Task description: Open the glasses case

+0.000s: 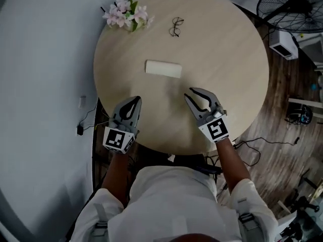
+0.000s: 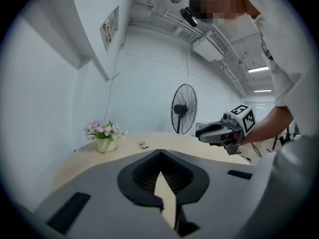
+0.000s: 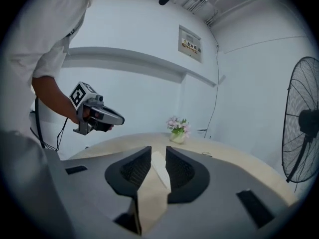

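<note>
A cream glasses case (image 1: 163,68) lies shut on the round wooden table (image 1: 232,59), near its middle. My left gripper (image 1: 136,101) hovers over the table's near edge, below and left of the case, with its jaw tips touching and nothing held. My right gripper (image 1: 193,94) hangs below and right of the case with its jaws apart and empty. In the right gripper view the case (image 3: 159,167) shows through the gap between the jaws, well ahead of them. The left gripper view shows its own jaws (image 2: 160,153) meeting at the tips, and the right gripper (image 2: 219,131) off to the right.
A pair of glasses (image 1: 175,26) and a small pot of pink flowers (image 1: 126,15) rest at the table's far side. A standing fan (image 1: 290,6) and a white box (image 1: 283,44) stand on the floor at the upper right, with cables below them.
</note>
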Tool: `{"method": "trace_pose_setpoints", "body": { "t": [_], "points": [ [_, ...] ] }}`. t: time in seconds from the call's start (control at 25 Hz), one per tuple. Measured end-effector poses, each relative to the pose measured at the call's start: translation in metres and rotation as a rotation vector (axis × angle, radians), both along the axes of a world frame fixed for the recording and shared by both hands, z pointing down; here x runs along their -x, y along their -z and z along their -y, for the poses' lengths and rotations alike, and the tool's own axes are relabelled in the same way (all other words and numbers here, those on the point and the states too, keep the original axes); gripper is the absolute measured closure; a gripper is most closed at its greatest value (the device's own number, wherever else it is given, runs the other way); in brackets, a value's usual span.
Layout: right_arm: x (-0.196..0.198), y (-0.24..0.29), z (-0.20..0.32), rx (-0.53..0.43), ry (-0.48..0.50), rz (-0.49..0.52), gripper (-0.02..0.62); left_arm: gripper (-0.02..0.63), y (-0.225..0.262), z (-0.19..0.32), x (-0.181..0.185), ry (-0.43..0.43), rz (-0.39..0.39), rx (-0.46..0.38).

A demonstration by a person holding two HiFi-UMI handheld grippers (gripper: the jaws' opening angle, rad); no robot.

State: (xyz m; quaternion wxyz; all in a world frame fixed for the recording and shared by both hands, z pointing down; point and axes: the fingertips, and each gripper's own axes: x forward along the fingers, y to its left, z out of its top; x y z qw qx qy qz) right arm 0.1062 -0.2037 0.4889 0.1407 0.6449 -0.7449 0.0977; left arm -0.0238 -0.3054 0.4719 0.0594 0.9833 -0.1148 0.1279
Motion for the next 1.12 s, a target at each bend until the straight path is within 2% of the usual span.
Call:
{"method": "trace_pose_setpoints", "body": {
  "t": [0.2, 0.32, 0.44, 0.64, 0.84, 0.96, 1.12],
  "points": [
    [-0.006, -0.034, 0.027, 0.041, -0.029, -0.122, 0.483, 0.595, -0.046, 0.017, -0.012, -0.089, 0.087, 0.011],
    [-0.003, -0.051, 0.039, 0.04, 0.021, -0.21, 0.482, 0.595, -0.065, 0.021, -0.017, -0.112, 0.094, 0.021],
    [-0.002, -0.07, 0.036, 0.103, 0.085, -0.31, 0.479, 0.595, -0.076, 0.015, -0.02, -0.133, 0.112, 0.029],
    [-0.02, -0.095, 0.033, 0.155, 0.173, -0.464, 0.48, 0.595, -0.069, 0.005, -0.046, -0.175, 0.067, -0.101],
    [-0.043, -0.108, 0.032, 0.182, 0.191, -0.523, 0.48, 0.595, -0.067, 0.007, -0.063, -0.144, 0.026, -0.091],
    [-0.036, -0.119, 0.038, 0.18, 0.213, -0.585, 0.48, 0.595, -0.077, 0.014, -0.059, -0.131, 0.024, -0.128],
    [-0.028, -0.128, 0.039, 0.188, 0.246, -0.64, 0.48, 0.595, -0.074, 0.015, -0.055, -0.121, -0.002, -0.131]
  ]
}}
